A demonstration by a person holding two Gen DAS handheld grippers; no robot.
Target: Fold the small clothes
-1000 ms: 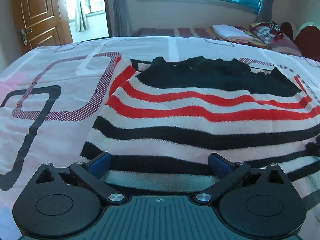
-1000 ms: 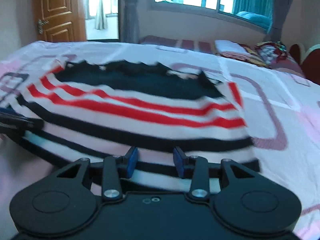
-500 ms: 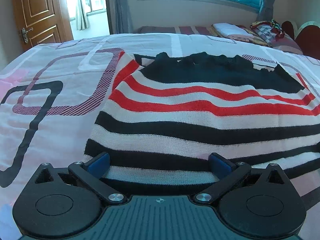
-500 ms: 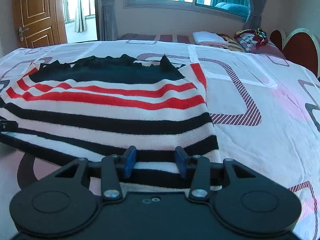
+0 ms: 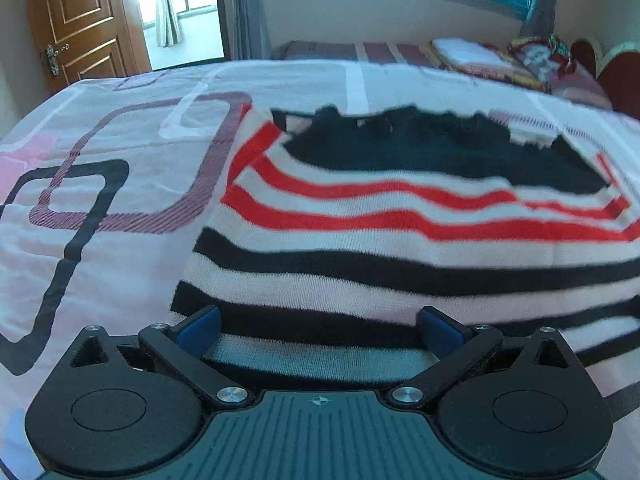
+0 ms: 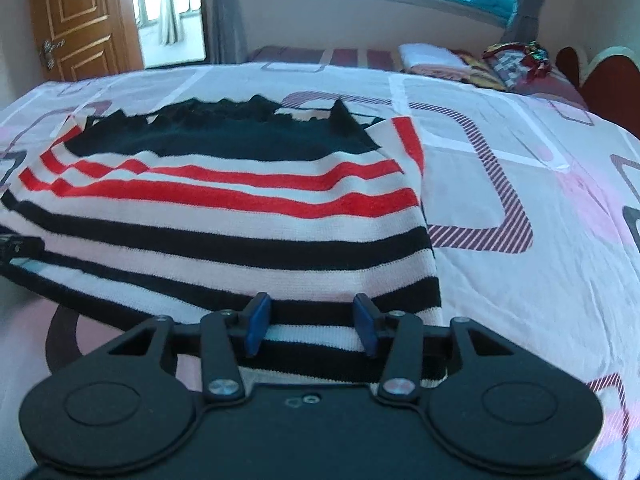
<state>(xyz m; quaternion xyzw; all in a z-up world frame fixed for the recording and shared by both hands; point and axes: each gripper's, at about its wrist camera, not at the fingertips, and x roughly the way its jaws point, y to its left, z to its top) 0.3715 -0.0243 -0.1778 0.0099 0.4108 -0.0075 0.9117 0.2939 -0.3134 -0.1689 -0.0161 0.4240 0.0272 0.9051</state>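
Note:
A small knitted sweater (image 5: 400,248) with black, white and red stripes and a black top part lies spread on the bed; it also shows in the right wrist view (image 6: 224,220). My left gripper (image 5: 318,330) is open wide at the sweater's near hem, close to its left corner, with the hem between the blue pads. My right gripper (image 6: 312,326) is open more narrowly at the near hem by the right corner, the hem lying between its pads. The left gripper's tip shows at the left edge of the right wrist view (image 6: 16,246).
The bed sheet (image 6: 520,240) is white and pink with rounded square patterns. A second bed with folded clothes (image 6: 440,58) stands behind. A wooden door (image 5: 84,20) is at the back left, and a red headboard (image 6: 600,84) at the right.
Both grippers have shifted slightly along the near hem and the view moved a little; the sweater stays flat. The jaws' openings have not visibly changed.

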